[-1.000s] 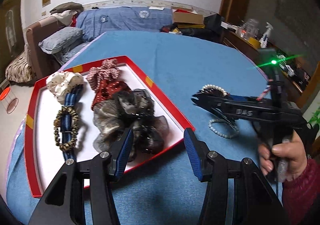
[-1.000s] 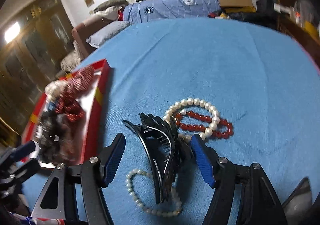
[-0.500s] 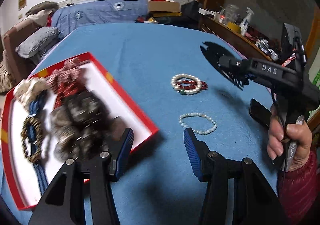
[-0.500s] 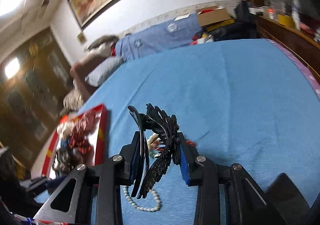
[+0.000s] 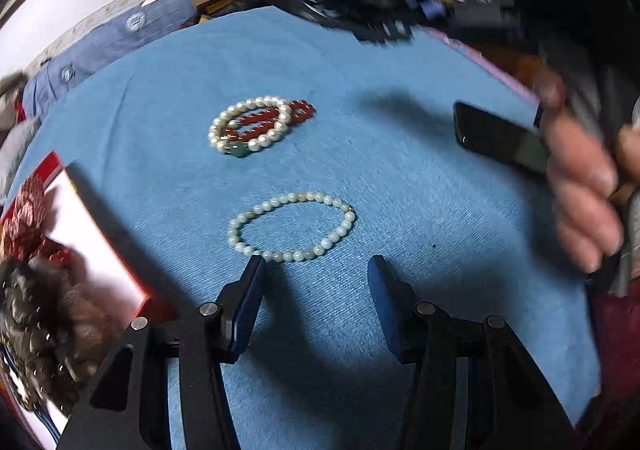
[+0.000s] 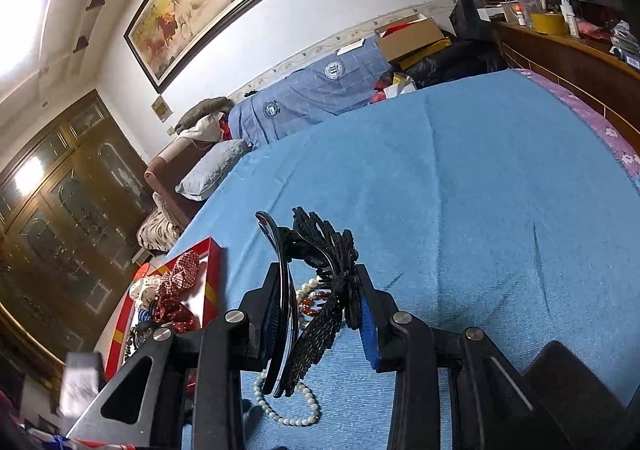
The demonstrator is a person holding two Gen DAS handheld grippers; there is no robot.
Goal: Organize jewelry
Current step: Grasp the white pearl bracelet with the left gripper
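Left wrist view: the left claw (image 5: 316,282), jaws spread with nothing between them, hangs over a blue-covered bed (image 5: 400,210). Just beyond its fingertips, at centre frame, lies a pale bead bracelet (image 5: 292,226). Higher in the frame a pearl bracelet (image 5: 248,126) overlaps a red bead bracelet (image 5: 276,120), well clear of the claw. The red tray (image 5: 108,246), already loaded with scrunchies (image 5: 44,314), sits at the left edge. A dark phone (image 5: 496,138) rests at right, beside the blurred hand (image 5: 580,190) carrying the other tool, whose load shows as a dark smear along the top edge.

Right wrist view: the right claw (image 6: 318,314) is clamped on a black hair clip (image 6: 316,290), held clear of the bed at lower centre. The pale bead bracelet (image 6: 288,406) lies below it, and the tray (image 6: 212,282) waits at lower left.

The clip looks bound for the tray. Done well, the carry would keep the clamp steady, since the clip's curved halves could twist out, cross the raised red rim with room to spare, and lower the clip onto bare white floor beside the scrunchies before letting go. The left claw, meanwhile, seems placed to straddle the near arc of the pale beads; closing on one side of the loop rather than its hollow centre should give the surer hold.
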